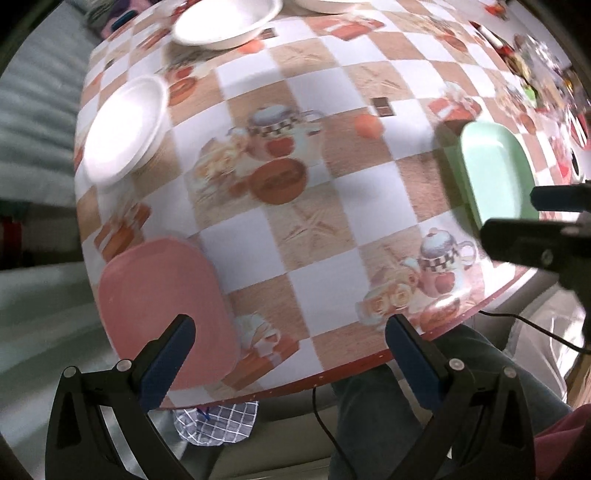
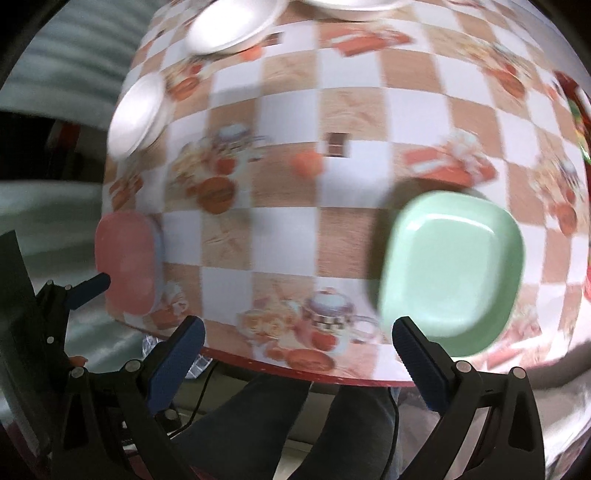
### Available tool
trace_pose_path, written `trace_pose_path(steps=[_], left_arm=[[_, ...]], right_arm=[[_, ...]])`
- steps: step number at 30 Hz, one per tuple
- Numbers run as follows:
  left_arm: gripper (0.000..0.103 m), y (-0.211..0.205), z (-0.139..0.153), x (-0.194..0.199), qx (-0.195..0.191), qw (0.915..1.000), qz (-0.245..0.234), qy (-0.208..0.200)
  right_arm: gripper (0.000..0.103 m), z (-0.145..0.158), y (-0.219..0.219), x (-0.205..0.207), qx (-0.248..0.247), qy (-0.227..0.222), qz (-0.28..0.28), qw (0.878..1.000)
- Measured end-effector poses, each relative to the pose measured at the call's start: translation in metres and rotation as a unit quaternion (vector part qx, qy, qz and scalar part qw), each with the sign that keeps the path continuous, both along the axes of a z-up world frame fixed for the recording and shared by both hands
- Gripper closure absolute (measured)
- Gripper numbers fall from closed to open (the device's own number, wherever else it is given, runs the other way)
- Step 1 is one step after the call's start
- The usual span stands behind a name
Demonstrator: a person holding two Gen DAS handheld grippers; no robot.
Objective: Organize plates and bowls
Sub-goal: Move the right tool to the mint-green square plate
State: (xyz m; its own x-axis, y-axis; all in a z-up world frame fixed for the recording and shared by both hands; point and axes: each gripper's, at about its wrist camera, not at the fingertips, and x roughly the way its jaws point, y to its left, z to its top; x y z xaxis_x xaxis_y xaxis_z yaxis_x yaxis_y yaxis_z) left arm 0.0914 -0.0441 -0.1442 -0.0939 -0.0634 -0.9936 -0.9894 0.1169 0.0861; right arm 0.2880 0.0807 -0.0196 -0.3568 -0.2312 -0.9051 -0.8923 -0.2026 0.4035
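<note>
A pink square plate (image 1: 166,314) lies at the near left corner of the table, just ahead of my open left gripper (image 1: 290,354); its left finger (image 1: 168,363) overlaps the plate's near edge. A green square plate (image 2: 448,271) lies near the front right, just beyond the right finger (image 2: 421,363) of my open right gripper (image 2: 297,354). Neither gripper holds anything. White round bowls sit farther back: one at the left (image 1: 125,129), one at the far edge (image 1: 225,22). The pink plate (image 2: 127,262), left white bowl (image 2: 138,112) and far bowl (image 2: 232,26) show in the right wrist view too.
The table wears a checkered cloth (image 1: 314,229) printed with teapots. Another white dish (image 2: 354,7) sits at the far edge. Colourful clutter (image 1: 535,74) lies at the far right. A person's legs (image 2: 277,417) are under the near table edge, with a cable (image 1: 325,424) hanging there.
</note>
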Motion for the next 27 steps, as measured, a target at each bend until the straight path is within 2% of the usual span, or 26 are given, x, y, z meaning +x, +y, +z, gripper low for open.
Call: trace_pose_path(steps=[7,16,21,27], left_arm=[[0.000,0.013,-0.005,0.034,-0.013,0.9989,-0.046,-0.004],[0.000,0.031,-0.015,0.073,-0.041,0.9958,-0.078,-0.022],[0.000,0.045,-0.019,0.096,-0.047,0.9947,-0.086,-0.032],[0.000,0.066,-0.032,0.111,-0.055,0.9962,-0.045,-0.051]], right_arm=[[0.001,-0.023,-0.003,0.070,-0.026,-0.020,-0.085,0.996],[0.001,-0.048,-0.014,0.153,-0.050,-0.046,-0.177,0.982],[0.001,-0.063,-0.020,0.172,-0.062,-0.067,-0.183,0.979],[0.001,-0.075,-0.008,0.168,-0.060,-0.074,-0.156,0.983]])
